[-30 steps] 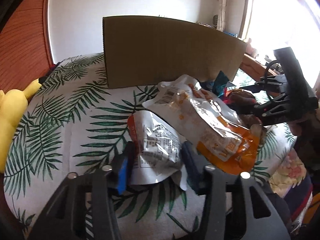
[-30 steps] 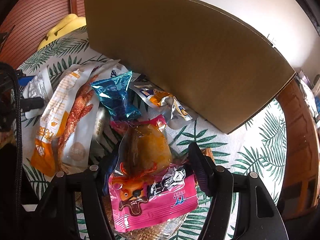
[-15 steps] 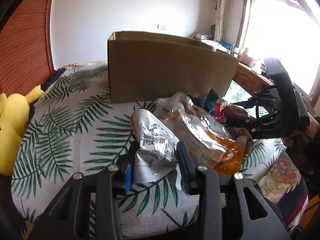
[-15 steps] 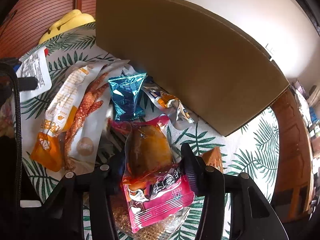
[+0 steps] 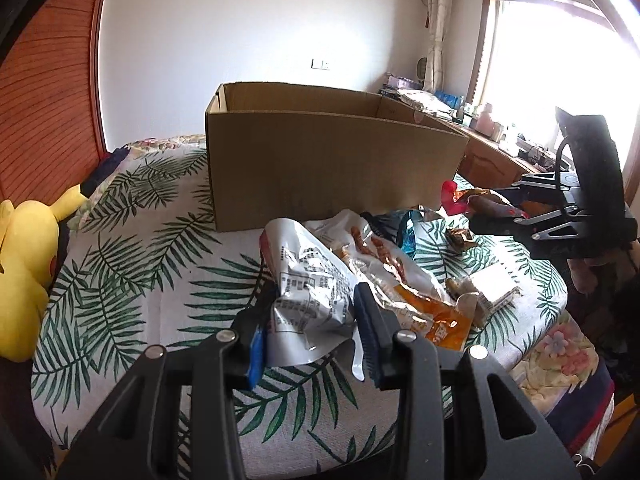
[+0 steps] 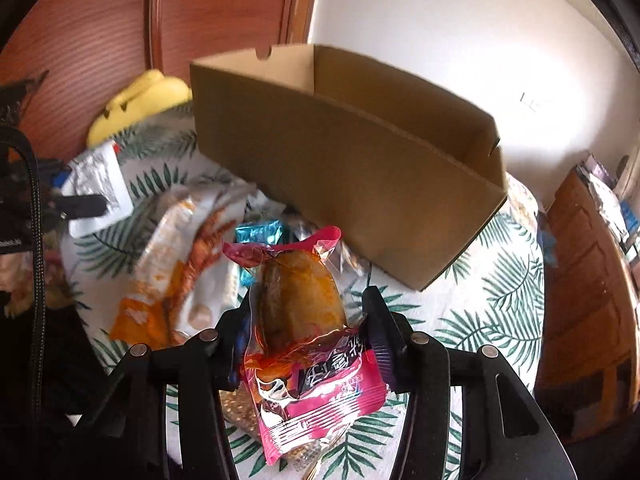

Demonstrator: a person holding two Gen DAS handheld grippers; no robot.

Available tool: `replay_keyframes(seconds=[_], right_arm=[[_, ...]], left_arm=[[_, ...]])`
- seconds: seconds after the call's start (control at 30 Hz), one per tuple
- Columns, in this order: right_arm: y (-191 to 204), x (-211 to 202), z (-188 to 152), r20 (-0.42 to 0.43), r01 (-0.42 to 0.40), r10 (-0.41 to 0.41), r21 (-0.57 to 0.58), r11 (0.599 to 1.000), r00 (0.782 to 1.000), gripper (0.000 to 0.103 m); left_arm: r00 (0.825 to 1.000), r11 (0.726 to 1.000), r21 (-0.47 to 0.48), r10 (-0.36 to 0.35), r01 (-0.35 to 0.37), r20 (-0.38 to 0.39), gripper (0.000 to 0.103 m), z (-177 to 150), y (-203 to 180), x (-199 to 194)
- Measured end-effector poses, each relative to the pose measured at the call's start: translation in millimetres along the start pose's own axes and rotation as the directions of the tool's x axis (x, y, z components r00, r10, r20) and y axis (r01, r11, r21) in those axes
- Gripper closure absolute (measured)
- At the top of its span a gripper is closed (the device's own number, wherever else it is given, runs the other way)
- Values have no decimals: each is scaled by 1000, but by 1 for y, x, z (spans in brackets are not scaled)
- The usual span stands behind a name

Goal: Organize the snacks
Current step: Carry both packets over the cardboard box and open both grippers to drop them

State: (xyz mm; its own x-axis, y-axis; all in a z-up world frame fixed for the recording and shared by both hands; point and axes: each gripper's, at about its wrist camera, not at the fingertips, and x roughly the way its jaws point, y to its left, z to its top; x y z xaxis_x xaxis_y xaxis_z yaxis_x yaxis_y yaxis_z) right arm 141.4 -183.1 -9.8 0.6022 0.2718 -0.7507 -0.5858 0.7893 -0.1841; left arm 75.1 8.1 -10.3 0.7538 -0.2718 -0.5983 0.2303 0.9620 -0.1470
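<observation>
- An open cardboard box [image 5: 336, 160] is seen standing toward the far edge of the leaf-print bed [image 5: 132, 280].
- The left gripper [image 5: 314, 316] is held level above the bed's near edge, clamped on a silver snack bag [image 5: 308, 292].
- The right gripper [image 6: 302, 320] is raised before the box, clamped on a pink snack packet [image 6: 304, 340].

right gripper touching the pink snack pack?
Touching. Right wrist view: the right gripper has both fingers pressed against the pink snack pack, lifted off the bedspread.
</observation>
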Motion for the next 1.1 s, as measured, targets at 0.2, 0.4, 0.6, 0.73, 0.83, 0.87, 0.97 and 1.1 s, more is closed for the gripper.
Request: replay_keyframes(seconds=[0.2,0.4,0.6,0.73,0.83,0.87,0.97,1.1], right_arm=[[0,-16,8,40,3,-4,11,1000,999,52],[-5,-28,17,88,9,-13,41,999,996,52],[-12,-34,27,141,27,-39,82,996,989,52],[-21,-36,36,175,38,-58,114,993,983,52],[-28,-38,45,196,46,-71,128,991,978,52],[-30,-38,48,201,50,-76,131,990,977,52],[-36,-35,59,216,68,-96,136,988,972,52],[-43,-27,73,224,87,-118,143,986,967,52]], left_arm=[[1000,1000,5,-6,6,31,66,14,-3,-7],[998,1000,15,-11,10,66,65,37,-5,-10],[995,1000,28,-12,9,103,65,67,-5,-7],[992,999,47,-13,7,127,65,89,-7,-3],[990,998,60,-12,3,144,65,103,-9,-1],[989,998,64,-12,2,149,65,108,-10,1],[987,997,73,-8,-4,162,65,122,-9,6],[986,998,55,-6,-3,164,64,139,-4,18]])
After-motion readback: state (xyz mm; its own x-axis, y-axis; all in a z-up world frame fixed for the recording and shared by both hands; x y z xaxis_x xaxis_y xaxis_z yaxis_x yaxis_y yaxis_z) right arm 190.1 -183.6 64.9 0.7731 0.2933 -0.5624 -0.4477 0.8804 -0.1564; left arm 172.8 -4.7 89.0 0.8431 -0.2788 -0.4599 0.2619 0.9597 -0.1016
